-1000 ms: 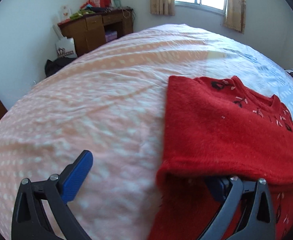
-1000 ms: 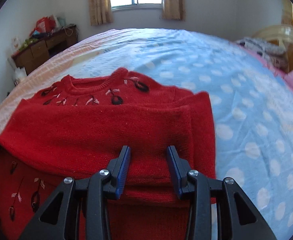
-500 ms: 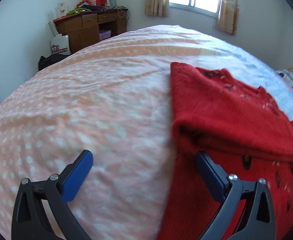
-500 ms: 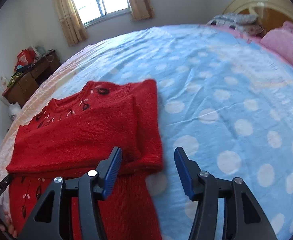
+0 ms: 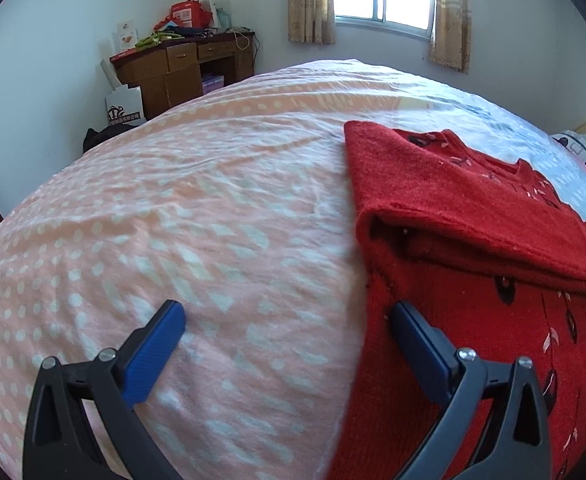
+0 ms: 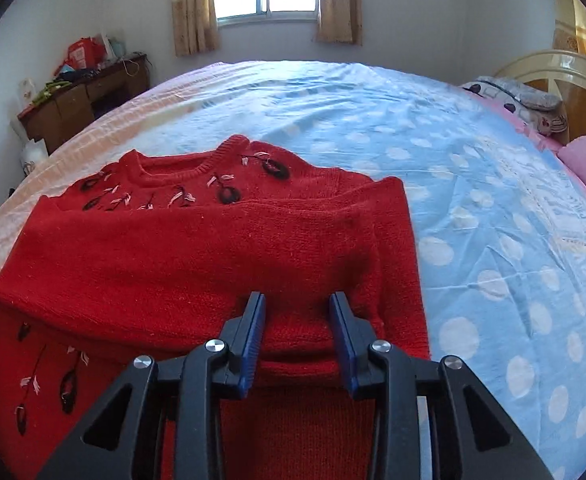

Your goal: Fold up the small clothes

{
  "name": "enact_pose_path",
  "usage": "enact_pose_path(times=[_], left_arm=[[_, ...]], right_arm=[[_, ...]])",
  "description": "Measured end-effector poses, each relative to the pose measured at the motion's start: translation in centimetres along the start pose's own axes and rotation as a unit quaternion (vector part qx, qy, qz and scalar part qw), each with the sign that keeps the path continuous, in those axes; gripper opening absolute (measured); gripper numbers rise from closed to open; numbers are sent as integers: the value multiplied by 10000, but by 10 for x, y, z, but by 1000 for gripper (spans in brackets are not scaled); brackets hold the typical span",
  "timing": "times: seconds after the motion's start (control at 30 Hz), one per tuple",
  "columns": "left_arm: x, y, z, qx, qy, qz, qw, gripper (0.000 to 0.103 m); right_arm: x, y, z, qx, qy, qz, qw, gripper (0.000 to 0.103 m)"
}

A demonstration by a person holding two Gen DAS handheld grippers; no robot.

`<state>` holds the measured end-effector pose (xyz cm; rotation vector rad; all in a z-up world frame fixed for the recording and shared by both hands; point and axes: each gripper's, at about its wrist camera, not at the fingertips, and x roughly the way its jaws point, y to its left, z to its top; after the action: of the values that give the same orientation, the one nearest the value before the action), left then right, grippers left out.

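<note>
A red knitted sweater (image 6: pixel 197 248) with dark and pink flower stitching lies flat on the bed, its sleeves folded across the chest. In the left wrist view the sweater (image 5: pixel 473 216) fills the right side. My left gripper (image 5: pixel 289 320) is wide open and empty, over the sweater's left edge; its right finger is above the red knit, its left finger above the sheet. My right gripper (image 6: pixel 297 312) is open and empty, jaws apart, right over the folded sleeve band near the sweater's right side.
The bed sheet is pink with white dots (image 5: pixel 173 220) on the left and blue with white dots (image 6: pixel 493 220) on the right. A wooden desk (image 5: pixel 181 68) with clutter stands by the far wall. Pillows (image 6: pixel 533 104) and a headboard lie at the right.
My right gripper swung out to the right of the sweater half a second ago and is now back over the folded sleeve. My left gripper drew back from the sleeve fold.
</note>
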<state>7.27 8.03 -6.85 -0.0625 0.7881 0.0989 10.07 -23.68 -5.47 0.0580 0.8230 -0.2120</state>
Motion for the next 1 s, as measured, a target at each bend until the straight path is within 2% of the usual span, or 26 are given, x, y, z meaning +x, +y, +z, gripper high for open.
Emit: enact_pose_path(times=[0.07, 0.13, 0.23, 0.3, 0.4, 0.47, 0.63, 0.77, 0.87, 1.0], left_arm=[[0, 1, 0, -24, 4, -52, 10000, 103], [-1, 4, 0, -39, 26, -154, 9999, 103], [-12, 11, -3, 108, 97, -551, 9984, 103], [-26, 14, -11, 305, 109, -885, 9955, 103], [-58, 25, -31, 605, 82, -1414, 9881, 103], [-81, 35, -49, 803, 82, -1759, 9811, 103], [-119, 50, -87, 1009, 143, -2156, 9712, 103], [-132, 50, -114, 1076, 241, -2157, 9702, 101], [-135, 51, -127, 1055, 384, -2190, 9692, 95], [-137, 46, -139, 1062, 459, -2217, 9682, 93]], right_arm=[[-16, 1, -4, -86, -73, -33, 9999, 35], [-56, -6, -12, 12, -507, 154, 9986, 35], [-114, -22, -30, 30, -962, 265, 9950, 39], [-153, -37, -46, 2, -1157, 352, 9927, 45], [-197, -57, -70, -49, -1289, 434, 9907, 47], [-223, -69, -90, -85, -1202, 663, 9905, 49], [-241, -76, -133, -247, -726, 977, 9923, 51], [-233, -70, -170, -250, -313, 1006, 9941, 51], [-220, -68, -194, -92, 35, 1150, 9933, 51], [-213, -71, -217, 24, 223, 1088, 9938, 51]])
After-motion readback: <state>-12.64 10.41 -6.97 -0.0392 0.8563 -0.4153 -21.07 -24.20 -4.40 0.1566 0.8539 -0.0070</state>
